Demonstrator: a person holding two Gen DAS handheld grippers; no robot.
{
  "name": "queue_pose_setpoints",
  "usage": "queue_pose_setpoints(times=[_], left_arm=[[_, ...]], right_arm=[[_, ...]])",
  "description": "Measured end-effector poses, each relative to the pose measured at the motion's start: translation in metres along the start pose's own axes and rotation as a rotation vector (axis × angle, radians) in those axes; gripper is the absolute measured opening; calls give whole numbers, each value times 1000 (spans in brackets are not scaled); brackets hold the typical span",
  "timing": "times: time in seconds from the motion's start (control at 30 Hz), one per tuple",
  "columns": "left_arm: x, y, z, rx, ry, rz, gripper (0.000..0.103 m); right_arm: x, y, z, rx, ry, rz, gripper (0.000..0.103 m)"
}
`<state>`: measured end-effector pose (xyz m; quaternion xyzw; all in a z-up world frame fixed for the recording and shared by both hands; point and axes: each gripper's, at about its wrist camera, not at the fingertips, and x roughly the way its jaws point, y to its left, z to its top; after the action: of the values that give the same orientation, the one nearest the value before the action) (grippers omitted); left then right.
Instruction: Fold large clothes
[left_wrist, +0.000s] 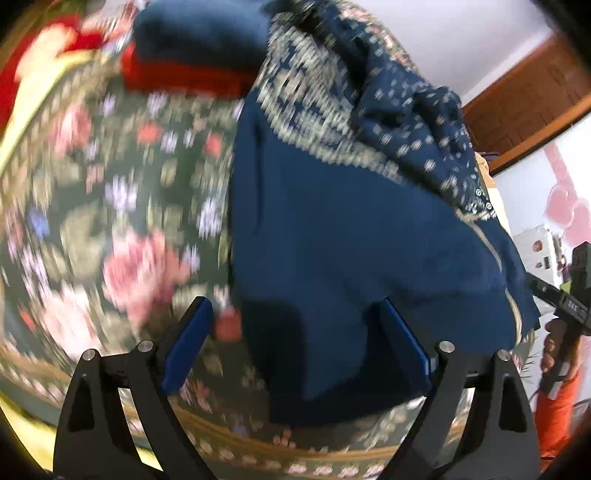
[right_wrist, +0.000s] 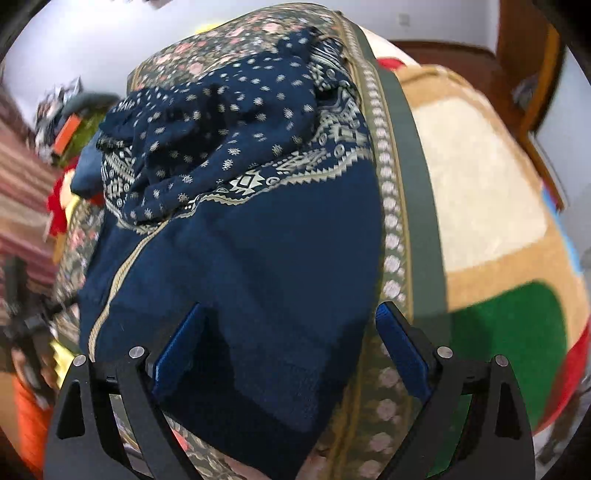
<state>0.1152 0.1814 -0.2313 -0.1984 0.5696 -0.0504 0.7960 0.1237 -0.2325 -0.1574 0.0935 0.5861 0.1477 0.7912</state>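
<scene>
A large navy garment (left_wrist: 332, 236) with a cream geometric band and a dotted upper part lies on a floral bedspread (left_wrist: 110, 206). It also shows in the right wrist view (right_wrist: 240, 251), bunched at its far end. My left gripper (left_wrist: 295, 332) is open, just above the garment's near left edge. My right gripper (right_wrist: 291, 339) is open, above the garment's near right edge. Neither holds any cloth. The right gripper and its hand (left_wrist: 565, 306) show at the right edge of the left wrist view.
Folded red and navy clothes (left_wrist: 192, 48) lie at the far end of the bedspread. A tan, cream and green blanket (right_wrist: 491, 221) lies right of the bedspread's border (right_wrist: 410, 184). White wall and a brown wooden door frame (left_wrist: 528, 103) stand behind.
</scene>
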Motion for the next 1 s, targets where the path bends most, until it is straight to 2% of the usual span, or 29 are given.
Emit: queue_pose_setpoints(times=[0.13, 0.3, 0.47, 0.5, 0.67, 0.73, 0.8, 0.87, 1.0], left_arm=[[11, 18, -18, -92, 46, -126, 92], [20, 25, -28, -182, 34, -236, 90], [8, 8, -31, -121, -5, -258, 60], [6, 3, -31, -107, -11, -258, 56], [-1, -13, -23, -75, -33, -255, 23], [-3, -20, -17, -55, -39, -240, 14], [-8, -33, -10, -25, -68, -214, 12], [-16, -40, -4, 6, -102, -194, 10], [-42, -55, 14, 58, -196, -167, 9]], right_arm=[[0, -10, -2, 99, -5, 67, 92], [-4, -17, -10, 109, -4, 76, 93], [-4, -18, -16, 105, -28, 93, 92], [-4, -17, -16, 103, -37, 98, 86], [-6, -4, -14, 68, -69, 144, 52], [-6, -2, -13, 65, -76, 172, 28], [-6, 1, -10, 73, -78, 213, 16], [-7, 6, -6, 64, -85, 231, 15], [-22, 21, 8, 0, -161, 232, 13]])
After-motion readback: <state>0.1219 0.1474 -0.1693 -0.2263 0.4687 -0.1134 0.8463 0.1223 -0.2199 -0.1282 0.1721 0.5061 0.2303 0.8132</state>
